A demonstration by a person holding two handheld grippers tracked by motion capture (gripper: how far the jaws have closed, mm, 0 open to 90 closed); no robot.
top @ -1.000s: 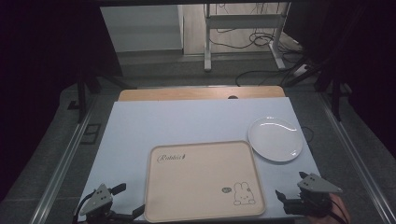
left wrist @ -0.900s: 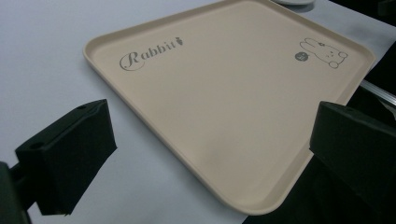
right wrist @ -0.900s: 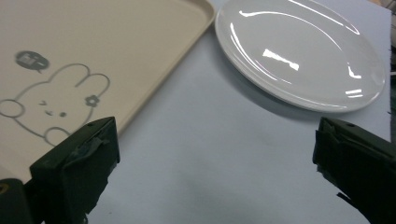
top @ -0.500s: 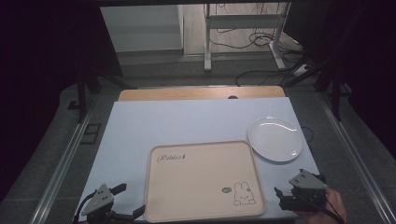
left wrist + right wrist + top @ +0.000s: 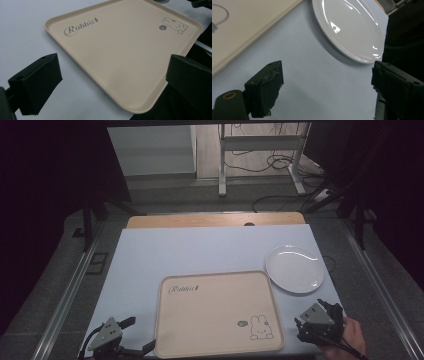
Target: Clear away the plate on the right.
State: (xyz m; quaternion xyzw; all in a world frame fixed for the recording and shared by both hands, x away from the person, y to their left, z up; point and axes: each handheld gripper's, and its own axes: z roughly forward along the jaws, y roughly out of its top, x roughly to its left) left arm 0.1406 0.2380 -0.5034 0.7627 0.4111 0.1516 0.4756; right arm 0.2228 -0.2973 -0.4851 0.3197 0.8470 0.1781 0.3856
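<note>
- Round glossy white plate (image 5: 294,268) sits flat on pale blue-white table cover (image 5: 200,252), far-right side, just beside the far-right corner of a beige rectangular plastic tray w/ rabbit print (image 5: 217,312); whether rim and tray touch can't be told.
- Right gripper (image 5: 314,324) hovers near the table's near-right edge, pointed at the plate; jaws stand wide apart, nothing between them, and have just been closing a little. In the right gripper view the plate (image 5: 349,30) lies ahead of the pads, still apart from them.
- Left gripper (image 5: 131,336) waits at the tray's near-left corner, jaws spread wide, holding nothing; tray (image 5: 125,52) lies bare before it.
- Handling, as judged: plate looks like ceramic or melamine, so stiff, smooth, prob. slippery under the pads, and chip-prone if dropped. Best hold is the thin raised rim on the near side, one pad over, one under; low profile means the lower jaw must slide along the cover.
- Surface: smooth, matte, level sheet over a wooden tabletop (image 5: 215,220).
- Room: dim, grey floor, metal desk legs (image 5: 222,160) and loose cables beyond.
</note>
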